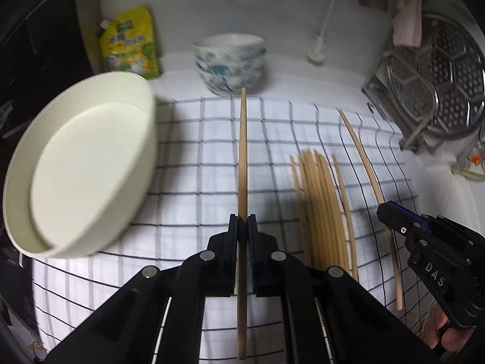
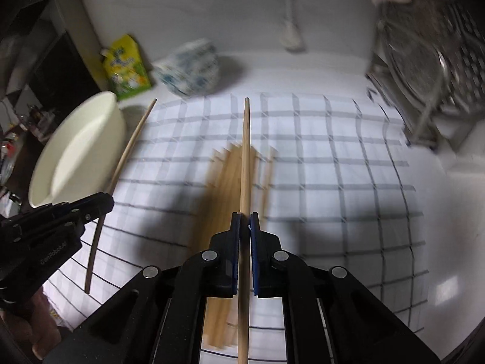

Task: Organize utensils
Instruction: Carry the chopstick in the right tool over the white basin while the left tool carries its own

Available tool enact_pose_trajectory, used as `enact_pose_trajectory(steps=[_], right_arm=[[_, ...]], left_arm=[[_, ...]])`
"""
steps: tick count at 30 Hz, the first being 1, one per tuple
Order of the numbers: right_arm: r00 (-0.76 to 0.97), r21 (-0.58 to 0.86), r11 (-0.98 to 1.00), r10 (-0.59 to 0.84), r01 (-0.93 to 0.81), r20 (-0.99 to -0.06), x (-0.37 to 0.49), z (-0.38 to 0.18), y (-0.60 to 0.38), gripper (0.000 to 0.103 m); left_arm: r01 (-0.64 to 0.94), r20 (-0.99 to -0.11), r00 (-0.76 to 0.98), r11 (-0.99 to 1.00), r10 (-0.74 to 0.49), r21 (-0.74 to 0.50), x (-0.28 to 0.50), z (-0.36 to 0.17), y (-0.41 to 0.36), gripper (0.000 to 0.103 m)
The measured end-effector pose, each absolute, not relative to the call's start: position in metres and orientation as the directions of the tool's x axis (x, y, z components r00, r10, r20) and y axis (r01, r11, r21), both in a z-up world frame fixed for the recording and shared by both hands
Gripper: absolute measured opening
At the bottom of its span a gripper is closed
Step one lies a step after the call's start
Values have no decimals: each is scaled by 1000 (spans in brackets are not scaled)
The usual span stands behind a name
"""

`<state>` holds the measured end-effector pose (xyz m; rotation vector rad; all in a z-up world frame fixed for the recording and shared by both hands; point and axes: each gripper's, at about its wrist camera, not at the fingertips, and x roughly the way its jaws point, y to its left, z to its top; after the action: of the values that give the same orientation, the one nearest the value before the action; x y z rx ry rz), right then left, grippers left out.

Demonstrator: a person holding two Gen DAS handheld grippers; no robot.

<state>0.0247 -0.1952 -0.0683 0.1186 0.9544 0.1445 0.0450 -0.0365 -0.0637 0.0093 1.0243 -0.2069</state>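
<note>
Left tongs (image 1: 242,221) are clamped on one wooden chopstick (image 1: 242,157), held clear of the checked cloth (image 1: 188,170) on the table. Right tongs (image 2: 245,217) are clamped on a second chopstick (image 2: 245,157), also lifted. The remaining chopstick pile (image 1: 318,200) is seen lying flat on the cloth, between the two tongs. A cream bowl (image 1: 78,176) is seen at the cloth's left edge, and stacked patterned bowls (image 1: 230,63) stand behind the cloth.

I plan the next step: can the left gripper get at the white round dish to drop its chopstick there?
Probably yes. The left gripper, shut on a chopstick, has the white round dish just to its left, with only bare checked cloth between.
</note>
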Motion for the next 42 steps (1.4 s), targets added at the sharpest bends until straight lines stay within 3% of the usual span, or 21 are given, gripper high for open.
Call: enact_pose_trajectory(steps=[10, 19, 37, 39, 41, 42], right_arm=[[583, 237, 938, 344, -254, -736, 83, -24, -60, 7], [512, 255, 912, 394, -322, -763, 134, -40, 43, 7], [427, 243, 941, 325, -236, -844, 167, -94, 77, 7], [438, 237, 944, 317, -228, -841, 165, -91, 74, 12], [465, 223, 948, 307, -228, -830, 161, -84, 72, 24], [473, 217, 949, 303, -228, -827, 159, -81, 71, 27]], left_arm=[[11, -796, 605, 1000, -8, -1, 75, -17, 88, 7], [-75, -816, 576, 997, 46, 4, 115, -33, 179, 7], [-29, -874, 484, 999, 40, 30, 139, -85, 197, 8], [-43, -875, 482, 999, 45, 28, 138, -83, 199, 15], [-55, -870, 491, 998, 45, 21, 137, -80, 202, 38], [-64, -864, 501, 998, 52, 23, 135, -76, 204, 44]])
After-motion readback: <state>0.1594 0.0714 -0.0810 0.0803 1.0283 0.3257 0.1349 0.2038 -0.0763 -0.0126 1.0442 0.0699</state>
